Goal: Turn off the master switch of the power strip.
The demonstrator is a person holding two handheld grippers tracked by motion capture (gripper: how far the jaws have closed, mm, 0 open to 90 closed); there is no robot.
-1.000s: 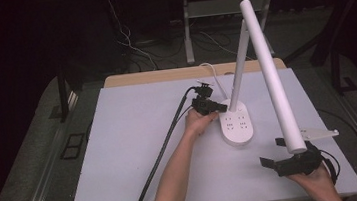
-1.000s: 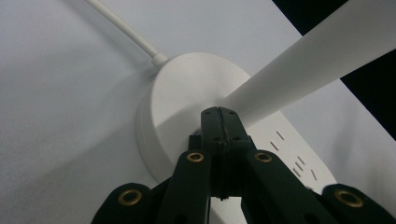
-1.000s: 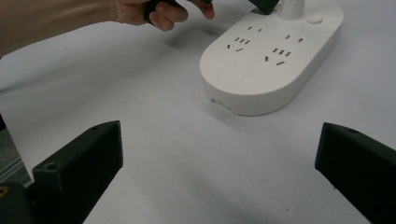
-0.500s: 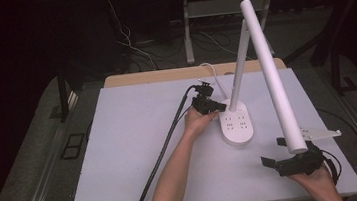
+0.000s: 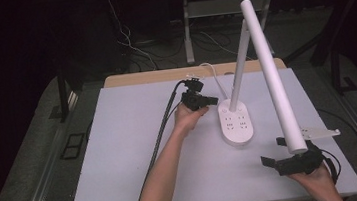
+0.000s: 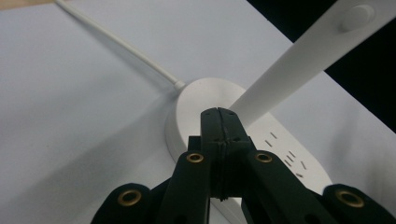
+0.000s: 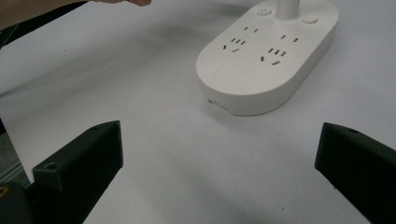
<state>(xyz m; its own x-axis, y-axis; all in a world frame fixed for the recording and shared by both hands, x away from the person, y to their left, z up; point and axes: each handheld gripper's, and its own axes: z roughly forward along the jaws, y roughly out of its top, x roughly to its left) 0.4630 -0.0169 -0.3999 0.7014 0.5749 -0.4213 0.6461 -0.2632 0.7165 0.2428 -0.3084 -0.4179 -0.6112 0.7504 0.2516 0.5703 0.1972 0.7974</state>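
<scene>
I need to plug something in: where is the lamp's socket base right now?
The lamp base sits right of centre on the table in the high view, just right of the left gripper.

One desk lamp (image 5: 252,77), one white cord (image 5: 214,74), two grippers, one table (image 5: 121,151)

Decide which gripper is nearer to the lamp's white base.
Left. The left gripper, jaws shut, sits right beside the lamp base at its far end. The right gripper, jaws open, waits farther off, towards the table's near edge.
</scene>
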